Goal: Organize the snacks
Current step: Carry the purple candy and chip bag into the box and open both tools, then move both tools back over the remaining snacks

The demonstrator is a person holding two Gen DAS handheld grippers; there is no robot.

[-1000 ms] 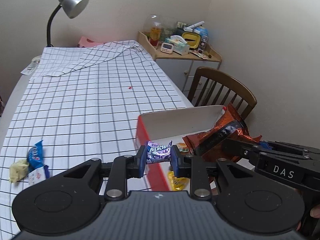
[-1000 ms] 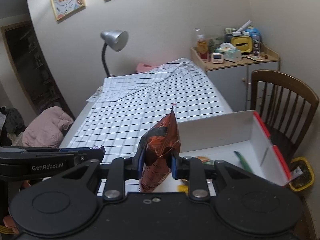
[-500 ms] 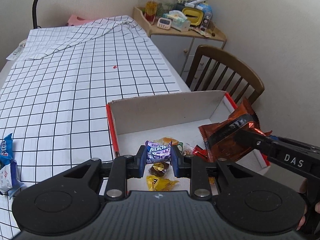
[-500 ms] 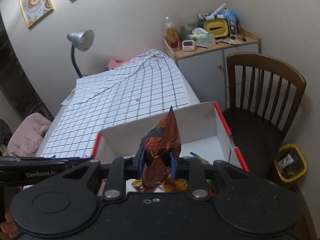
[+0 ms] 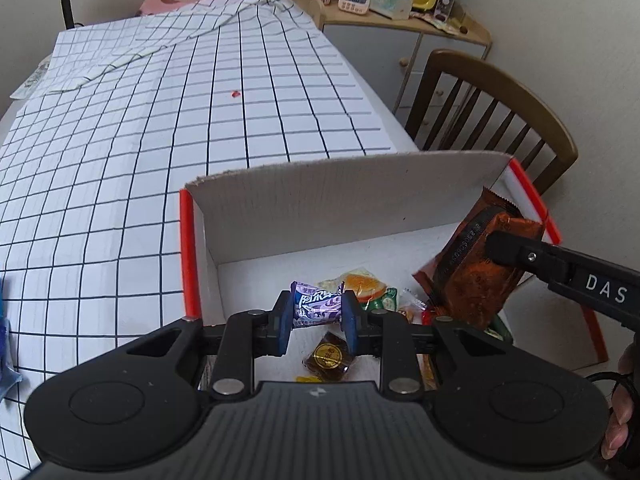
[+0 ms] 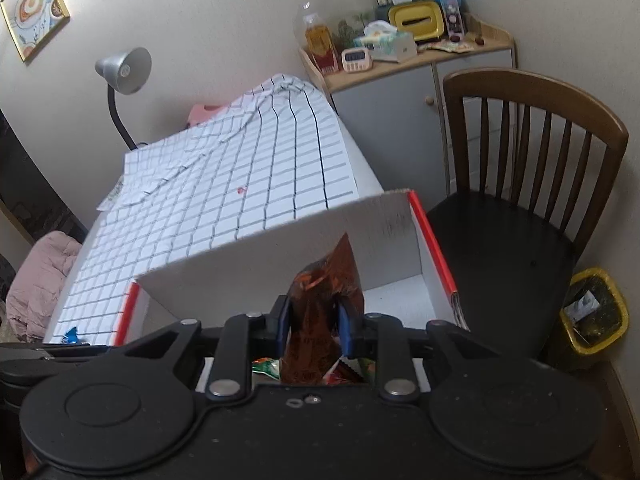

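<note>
Both grippers have come down over the box since a second ago: the left gripper (image 5: 315, 315) stays clenched on the purple candy (image 5: 317, 305), the right gripper (image 6: 314, 322) on the orange-brown snack bag (image 6: 325, 300), now inside the box's walls. Below them lie loose snacks (image 5: 362, 290) on the white box (image 5: 344, 196) floor. Beyond, more checked tablecloth (image 5: 160, 120) is hidden behind the box wall.
</note>
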